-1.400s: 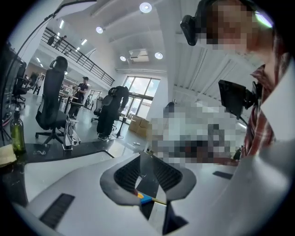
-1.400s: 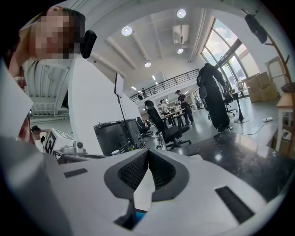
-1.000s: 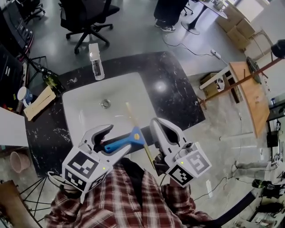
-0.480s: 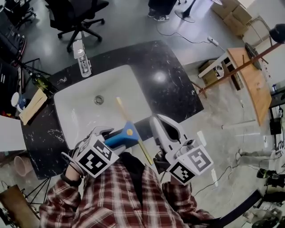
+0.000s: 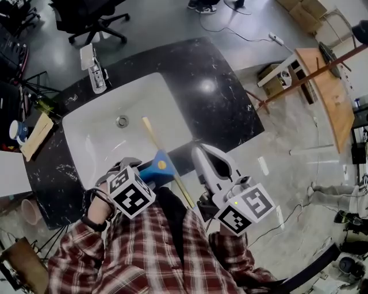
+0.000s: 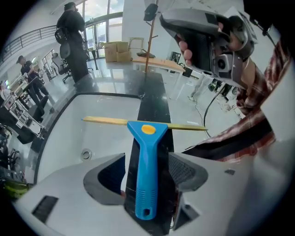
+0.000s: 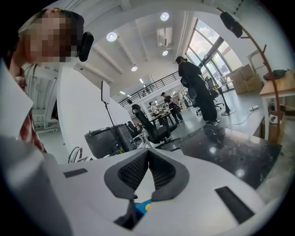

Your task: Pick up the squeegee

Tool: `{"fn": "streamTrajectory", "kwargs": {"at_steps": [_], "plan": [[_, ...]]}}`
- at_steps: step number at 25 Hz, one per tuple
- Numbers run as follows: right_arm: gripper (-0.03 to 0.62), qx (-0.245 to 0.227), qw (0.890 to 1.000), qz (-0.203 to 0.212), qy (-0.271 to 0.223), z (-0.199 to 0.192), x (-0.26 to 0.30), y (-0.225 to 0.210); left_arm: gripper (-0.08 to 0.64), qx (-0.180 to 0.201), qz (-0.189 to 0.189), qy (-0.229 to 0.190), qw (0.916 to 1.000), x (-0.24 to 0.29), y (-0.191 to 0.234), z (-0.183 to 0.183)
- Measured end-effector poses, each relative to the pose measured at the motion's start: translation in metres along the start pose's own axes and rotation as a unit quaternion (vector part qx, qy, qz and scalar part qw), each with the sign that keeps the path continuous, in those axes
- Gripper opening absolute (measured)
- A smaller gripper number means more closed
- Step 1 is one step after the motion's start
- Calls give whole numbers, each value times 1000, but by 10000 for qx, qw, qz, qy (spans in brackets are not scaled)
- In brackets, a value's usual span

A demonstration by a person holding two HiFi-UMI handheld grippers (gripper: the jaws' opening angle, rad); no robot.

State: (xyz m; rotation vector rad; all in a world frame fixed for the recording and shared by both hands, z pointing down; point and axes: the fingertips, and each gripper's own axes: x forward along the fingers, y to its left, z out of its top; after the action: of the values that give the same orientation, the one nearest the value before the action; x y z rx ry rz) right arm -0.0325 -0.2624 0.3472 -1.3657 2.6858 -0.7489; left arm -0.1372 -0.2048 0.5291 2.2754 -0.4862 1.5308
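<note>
The squeegee (image 5: 156, 167) has a blue handle with a yellow dot and a long pale yellow blade. It lies across the near rim of the white sink (image 5: 109, 149). My left gripper (image 5: 135, 179) sits over the handle end, mostly hidden under its marker cube. In the left gripper view the handle (image 6: 147, 170) lies between the two jaws with a thin dark gap on each side, so the left gripper (image 6: 146, 174) is open around it. My right gripper (image 5: 200, 150) hovers just right of the blade, its jaws (image 7: 147, 151) closed tip to tip and empty. A bit of blue squeegee (image 7: 144, 207) shows below them.
A black marble counter (image 5: 221, 97) surrounds the sink with its drain (image 5: 122, 121). A clear bottle (image 5: 94, 68), a green bottle (image 5: 43, 104) and a wooden block (image 5: 35, 135) stand at the far left. A wooden table (image 5: 329, 86) is at the right, an office chair (image 5: 86, 17) beyond.
My left gripper has slid forward over the squeegee handle and its jaws have narrowed from wide open to close on both sides. The right gripper has barely moved.
</note>
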Motion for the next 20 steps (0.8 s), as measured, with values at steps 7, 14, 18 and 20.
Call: {"fn": "streamTrajectory", "kwargs": {"at_steps": [7, 14, 18, 20], "plan": [[12, 68, 9999, 76, 108, -6, 7, -1, 299, 50, -16, 510, 9987, 20, 1, -14], [12, 69, 9997, 142, 166, -6, 16, 1, 246, 52, -163, 751, 9970, 24, 6, -22], [12, 71, 9996, 155, 213, -7, 20, 4, 165, 203, -62, 837, 9963, 21, 13, -24], [12, 64, 9996, 154, 219, -7, 21, 5, 156, 261, -14, 784, 9966, 21, 14, -22]]}}
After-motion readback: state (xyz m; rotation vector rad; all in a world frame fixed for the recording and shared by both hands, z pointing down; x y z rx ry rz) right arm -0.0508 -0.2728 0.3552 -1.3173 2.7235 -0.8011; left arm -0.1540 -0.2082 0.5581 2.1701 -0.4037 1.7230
